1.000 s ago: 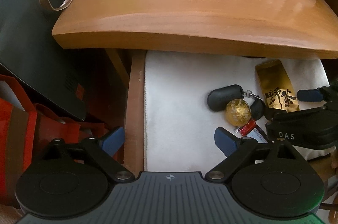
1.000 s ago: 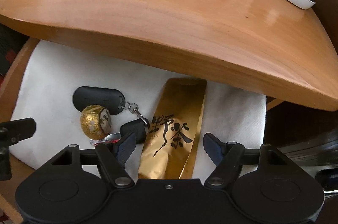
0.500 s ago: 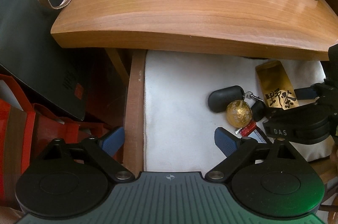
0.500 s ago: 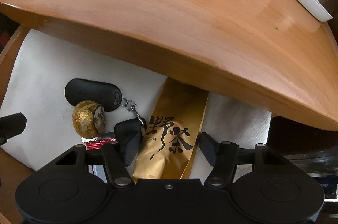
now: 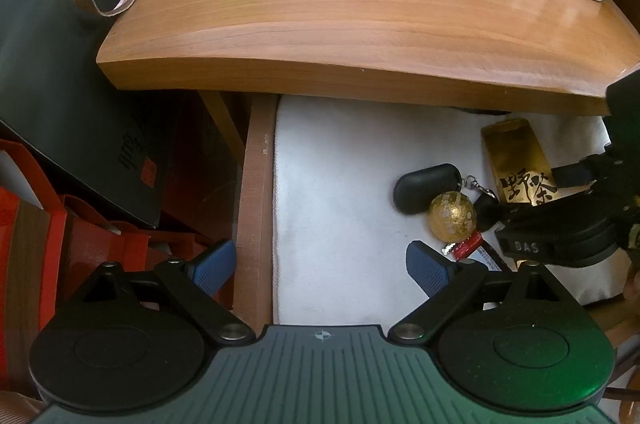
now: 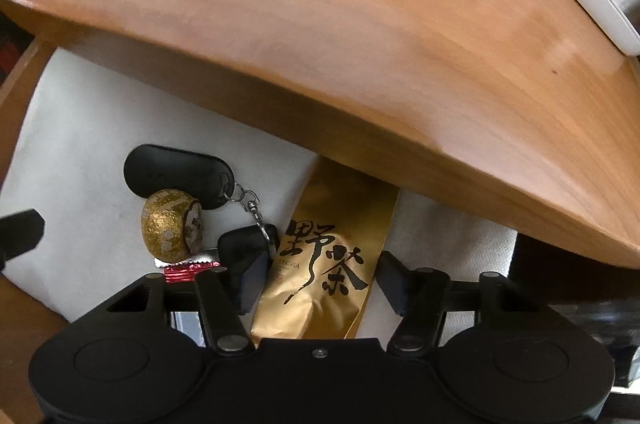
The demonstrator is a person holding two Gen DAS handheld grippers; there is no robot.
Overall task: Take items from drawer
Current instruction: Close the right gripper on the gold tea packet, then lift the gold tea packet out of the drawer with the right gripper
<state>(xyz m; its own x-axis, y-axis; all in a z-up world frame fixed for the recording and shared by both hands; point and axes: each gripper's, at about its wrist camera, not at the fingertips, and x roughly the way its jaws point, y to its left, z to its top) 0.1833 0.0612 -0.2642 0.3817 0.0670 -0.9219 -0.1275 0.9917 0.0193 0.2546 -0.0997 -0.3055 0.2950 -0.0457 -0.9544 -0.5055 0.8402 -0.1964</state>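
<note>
Left wrist view: left gripper [image 5: 316,266] spread wide with nothing between the pads, straddling the left wall of the drawer [image 5: 254,200]. White liner cloth [image 5: 340,184] on the drawer floor. Gold tea packet [image 5: 516,164] at 3 o'clock, far end tucked under the edge of the tabletop [image 5: 360,4]. Key fob [image 5: 426,186] and gold foil ball [image 5: 452,216] just beside it, toward 4 o'clock. Right gripper [image 5: 560,228] over the packet's near end. Compared with a second earlier, no change on this side; only the right gripper sits closer over the packet.

Right wrist view: right gripper [image 6: 320,280] closing around the tea packet [image 6: 332,252], pads on either long edge, not clearly pressing yet. Probably light, crinkly and slick foil over soft loose contents; likely to buckle, so best pinched across the middle width. Fob [image 6: 176,172] at 10 o'clock, ball [image 6: 168,230] at 9, red wrapper [image 6: 188,270] below it. Jaws clearly narrower than a second earlier, packet now larger in view.
</note>
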